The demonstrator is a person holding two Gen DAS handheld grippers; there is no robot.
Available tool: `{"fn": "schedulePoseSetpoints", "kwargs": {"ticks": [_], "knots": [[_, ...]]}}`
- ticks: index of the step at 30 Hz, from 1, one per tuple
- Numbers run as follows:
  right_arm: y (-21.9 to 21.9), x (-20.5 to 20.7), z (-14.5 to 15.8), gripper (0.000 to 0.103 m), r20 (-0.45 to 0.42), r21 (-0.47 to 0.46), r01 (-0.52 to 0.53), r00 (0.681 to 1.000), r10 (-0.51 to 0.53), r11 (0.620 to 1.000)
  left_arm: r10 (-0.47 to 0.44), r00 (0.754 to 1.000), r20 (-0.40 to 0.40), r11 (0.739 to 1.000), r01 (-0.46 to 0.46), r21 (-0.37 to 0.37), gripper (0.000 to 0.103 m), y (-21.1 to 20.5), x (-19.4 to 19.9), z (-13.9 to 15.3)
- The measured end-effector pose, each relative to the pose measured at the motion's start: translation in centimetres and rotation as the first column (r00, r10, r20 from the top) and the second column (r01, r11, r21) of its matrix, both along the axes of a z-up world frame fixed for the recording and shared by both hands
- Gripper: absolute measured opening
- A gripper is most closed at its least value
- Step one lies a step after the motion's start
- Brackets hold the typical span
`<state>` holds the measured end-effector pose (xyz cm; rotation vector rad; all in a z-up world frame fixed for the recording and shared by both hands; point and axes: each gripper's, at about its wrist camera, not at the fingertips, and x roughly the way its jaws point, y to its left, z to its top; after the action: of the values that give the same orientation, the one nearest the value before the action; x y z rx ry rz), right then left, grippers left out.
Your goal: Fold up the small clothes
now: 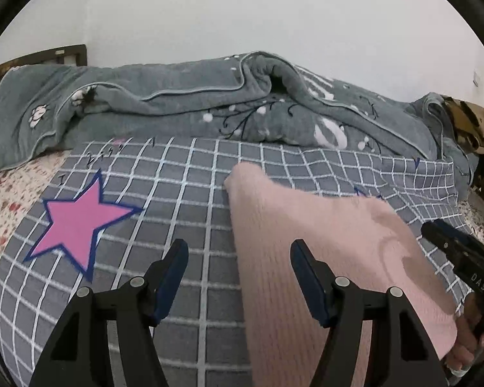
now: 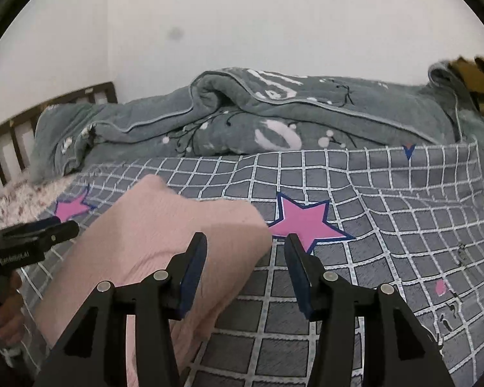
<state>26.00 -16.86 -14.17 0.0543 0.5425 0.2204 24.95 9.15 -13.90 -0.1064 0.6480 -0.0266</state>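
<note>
Jaws apart over pale pink ribbed garment (image 1: 322, 242), seemingly folded.

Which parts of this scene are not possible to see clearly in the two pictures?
- Pink garment: near end cut off by the bottom edge and claw arms, both views.
- Brown patterned cloth: cropped by the right edge, left wrist view.
- Black writing on the checked sheet: too blurred to read.

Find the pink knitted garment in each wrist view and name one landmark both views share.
Left wrist: pink knitted garment lies right of centre, running to the bottom edge.
Right wrist: it lies left of centre.
Shared landmark: the rumpled grey blanket behind.
</note>
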Motion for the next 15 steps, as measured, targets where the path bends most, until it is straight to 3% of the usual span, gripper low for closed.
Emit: {"fn": "schedulePoseSetpoints", "kwargs": {"ticks": [6,9,15], "knots": [[0.6,2.2,-0.8,0.049,-0.078,0.059,-0.044,0.996,0.049,0.997,-0.037,0.998,-0.049,0.998,0.04,0.056,0.064,-1.0,4.1,0.3],[1.4,3.0,-1.8,0.049,-0.105,0.018,-0.05,0.993,0.051,0.999,0.004,0.995,-0.098,0.993,0.007,0.117,0.065,-1.4,5.7,-1.3],[0.6,4.4,-3.6,0.049,-0.156,0.017,-0.004,0.988,0.007,1.0,-0.016,0.998,-0.068,0.994,0.024,0.11,0.068,-0.8,5.4,-2.4]]}}
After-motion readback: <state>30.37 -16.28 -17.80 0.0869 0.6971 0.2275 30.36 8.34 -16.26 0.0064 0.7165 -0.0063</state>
